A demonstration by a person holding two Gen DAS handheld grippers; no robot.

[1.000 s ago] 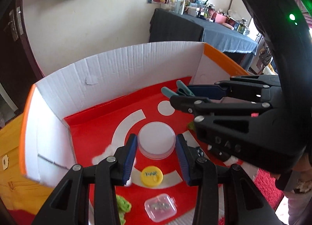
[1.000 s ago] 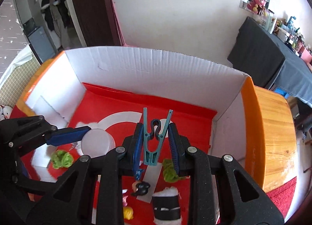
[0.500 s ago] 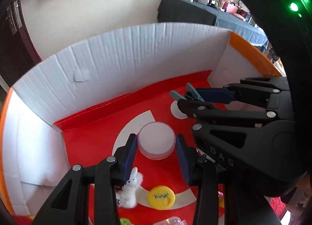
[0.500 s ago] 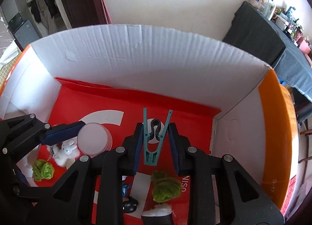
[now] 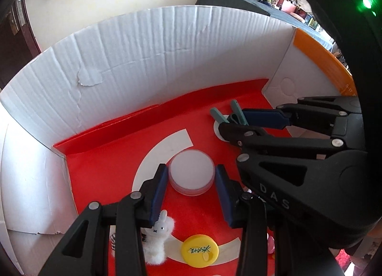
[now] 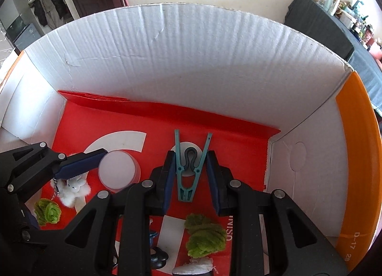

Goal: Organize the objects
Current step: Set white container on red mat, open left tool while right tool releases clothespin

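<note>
R gripper [image 6: 191,175] clamped on teal clothespin [image 6: 190,168], long axis running fwd along fingers, over box floor [image 6: 238,142]. L gripper [image 5: 191,175] clamped on white round container [image 5: 191,172], alongside.

A teal clothes peg [image 6: 189,170], its two arms spread in a V, is held upright over the red floor of a white cardboard box [image 6: 191,61]. A round white-lidded container [image 5: 191,172] is seen near the floor's middle, with a small white plush rabbit [image 5: 158,240], a yellow cap [image 5: 200,249] and green fluffy balls [image 6: 205,235] scattered nearby.
</note>
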